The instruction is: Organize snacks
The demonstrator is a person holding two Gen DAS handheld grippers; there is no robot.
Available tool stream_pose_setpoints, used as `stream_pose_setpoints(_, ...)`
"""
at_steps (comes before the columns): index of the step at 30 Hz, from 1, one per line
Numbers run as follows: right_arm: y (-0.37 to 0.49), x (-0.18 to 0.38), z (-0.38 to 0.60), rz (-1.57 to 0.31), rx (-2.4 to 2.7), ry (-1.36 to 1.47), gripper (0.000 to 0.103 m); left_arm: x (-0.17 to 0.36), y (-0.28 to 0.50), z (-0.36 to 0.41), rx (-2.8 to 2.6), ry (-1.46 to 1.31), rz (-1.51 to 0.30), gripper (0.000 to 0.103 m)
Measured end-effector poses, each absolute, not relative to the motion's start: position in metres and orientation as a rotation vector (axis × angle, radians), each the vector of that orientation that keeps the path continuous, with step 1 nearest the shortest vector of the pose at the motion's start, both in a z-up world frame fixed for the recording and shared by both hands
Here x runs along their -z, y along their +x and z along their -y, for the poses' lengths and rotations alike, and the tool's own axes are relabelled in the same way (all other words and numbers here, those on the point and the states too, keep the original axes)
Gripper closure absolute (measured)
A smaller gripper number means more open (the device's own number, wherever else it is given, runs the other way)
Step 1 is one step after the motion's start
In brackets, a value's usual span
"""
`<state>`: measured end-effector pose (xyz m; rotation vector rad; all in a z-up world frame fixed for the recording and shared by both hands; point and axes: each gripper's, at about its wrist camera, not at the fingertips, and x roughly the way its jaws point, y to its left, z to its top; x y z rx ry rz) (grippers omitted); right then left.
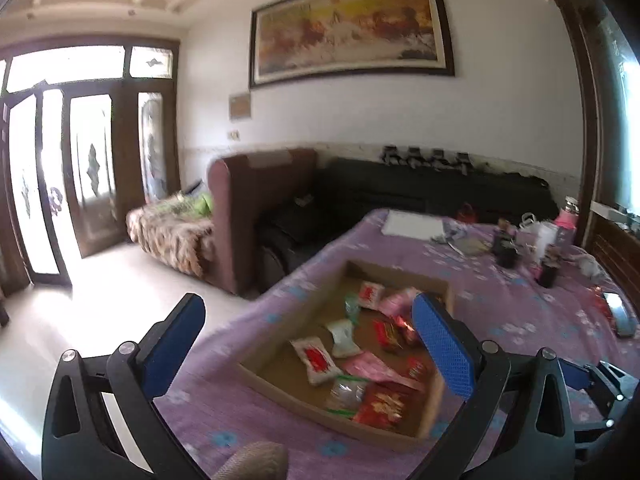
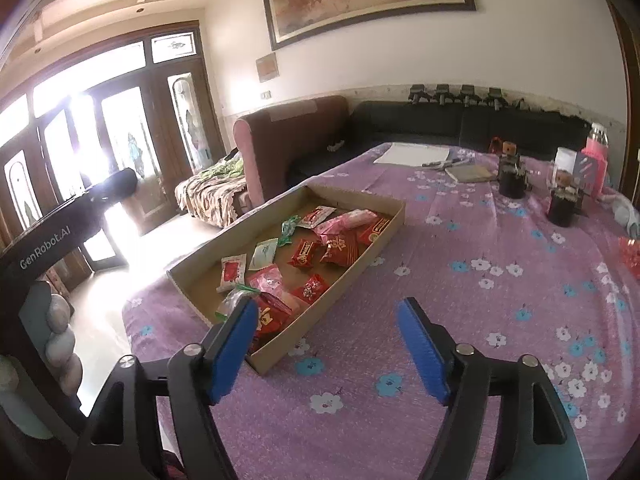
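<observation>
Snacks (image 2: 304, 256) lay scattered inside a shallow cardboard tray (image 2: 390, 236), which sat on a table under a purple flowered cloth (image 2: 460, 300), close to the cloth's near left edge. Red packets, pink ones, a white one with a red panel and a green-tipped clear bag could be made out in the tray, though the left wrist view was blurred, so some wrappers were hard to tell apart. Both tongs stood released with nothing between the blue pads. In its own view the left gripper (image 1: 308, 352) spread wide, one finger over the floor off the tray's left side and the other in front of the tray's right part. In the right wrist view the right gripper (image 2: 328, 348) hovered near the tray's near corner, its left finger overlapping the nearest red packet and its right finger over bare cloth. Beyond the tray, two dark jars (image 2: 512, 176) and a notebook (image 2: 470, 173) stood on the cloth
</observation>
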<state>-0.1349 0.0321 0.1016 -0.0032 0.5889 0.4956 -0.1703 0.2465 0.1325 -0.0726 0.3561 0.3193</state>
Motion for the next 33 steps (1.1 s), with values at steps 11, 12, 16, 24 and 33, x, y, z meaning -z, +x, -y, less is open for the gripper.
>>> stream_pose_setpoints(11,-0.128,-0.089,-0.036,-0.629,-0.458,-0.055,0.027,-0.101,-0.135,-0.240,-0.329,-0.061,-0.595,0.000)
stream_pose_setpoints(12,-0.127,-0.087,-0.035,-0.636,-0.453,-0.055,0.026,-0.099,-0.135,-0.240,-0.321,-0.066,-0.603,0.000)
stream_pose_setpoints(16,-0.120,-0.080,-0.037,-0.676,-0.433,-0.047,0.026,-0.091,-0.133,-0.241,-0.312,-0.071,-0.643,0.000)
stream_pose_setpoints(24,-0.120,-0.073,-0.052,-0.714,-0.392,-0.103,0.026,-0.076,-0.124,-0.251,-0.309,-0.088,-0.719,0.000)
stream_pose_setpoints(33,-0.118,-0.068,-0.065,-0.736,-0.383,-0.149,0.025,-0.064,-0.120,-0.262,-0.281,-0.122,-0.771,0.000)
